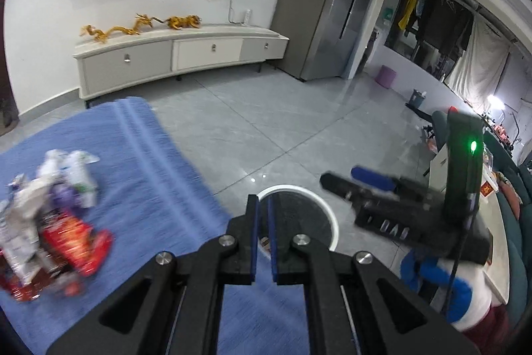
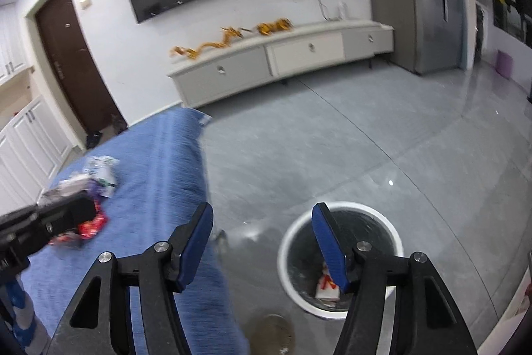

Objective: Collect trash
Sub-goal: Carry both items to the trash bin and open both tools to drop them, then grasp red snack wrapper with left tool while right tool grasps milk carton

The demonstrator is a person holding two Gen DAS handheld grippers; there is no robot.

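The trash is split between two places. Most of it is a heap of crumpled wrappers (image 1: 50, 215) on the blue cloth (image 1: 159, 188) that covers the worktop: white and silvery packets, something purple, and red foil wrappers at the near side. The heap is blurred, so a count is not possible, but it looks like a good handful of pieces. On the grey tiled floor just beside the worktop's edge stands the round white-rimmed bin (image 2: 339, 258) with a dark liner, and in it lies at least one white-and-red wrapper (image 2: 327, 285).

The right gripper (image 2: 266, 245) hangs above the bin's near rim with its jaws parted and nothing between the blue pads. The left gripper (image 1: 262, 238) sits over the worktop's edge, its jaws clenched almost together on nothing visible.

My reading is that the job is in its early part: one piece, perhaps a few, has reached the bin, and the bulk of the heap is untouched on the cloth. What remains is repeated trips from heap to bin. Both grippers are empty and the heap lies well to their left.

The TV, the low cabinet and the fridge behind play no part.
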